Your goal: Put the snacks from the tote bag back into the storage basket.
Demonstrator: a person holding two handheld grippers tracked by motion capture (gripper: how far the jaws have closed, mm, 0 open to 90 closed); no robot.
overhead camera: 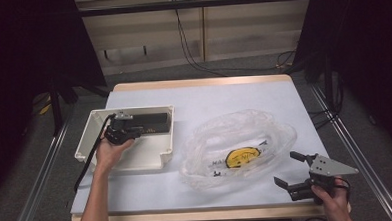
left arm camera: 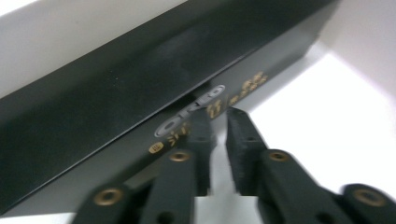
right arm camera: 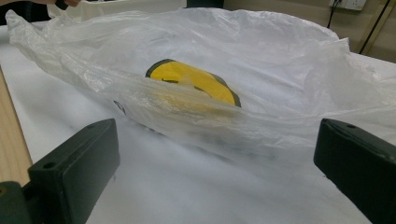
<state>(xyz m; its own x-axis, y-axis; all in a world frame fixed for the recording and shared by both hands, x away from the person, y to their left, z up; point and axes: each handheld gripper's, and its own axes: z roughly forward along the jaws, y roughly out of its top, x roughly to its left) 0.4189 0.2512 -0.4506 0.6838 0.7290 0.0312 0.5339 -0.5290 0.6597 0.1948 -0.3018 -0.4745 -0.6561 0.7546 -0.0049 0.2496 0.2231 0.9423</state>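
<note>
A flat black box (overhead camera: 152, 121) with gold lettering lies along the far wall inside a white plastic bin (overhead camera: 136, 165). My left gripper (overhead camera: 135, 130) reaches into the bin. Its jaws stand almost together, tips right at the black box (left arm camera: 116, 93), nothing between them (left arm camera: 219, 116). A crumpled clear plastic bag (overhead camera: 235, 139) with a yellow round logo (overhead camera: 242, 157) lies on the white table cover. My right gripper (overhead camera: 285, 167) sits at the front right, open, jaws wide (right arm camera: 215, 135) and pointed at the bag (right arm camera: 233, 46) a short way off.
The bin's white floor (left arm camera: 327, 130) shows to the right of the black box. The table's wooden edge (right arm camera: 9, 140) runs close beside the right gripper. Cables and metal rails lie on the floor around the table.
</note>
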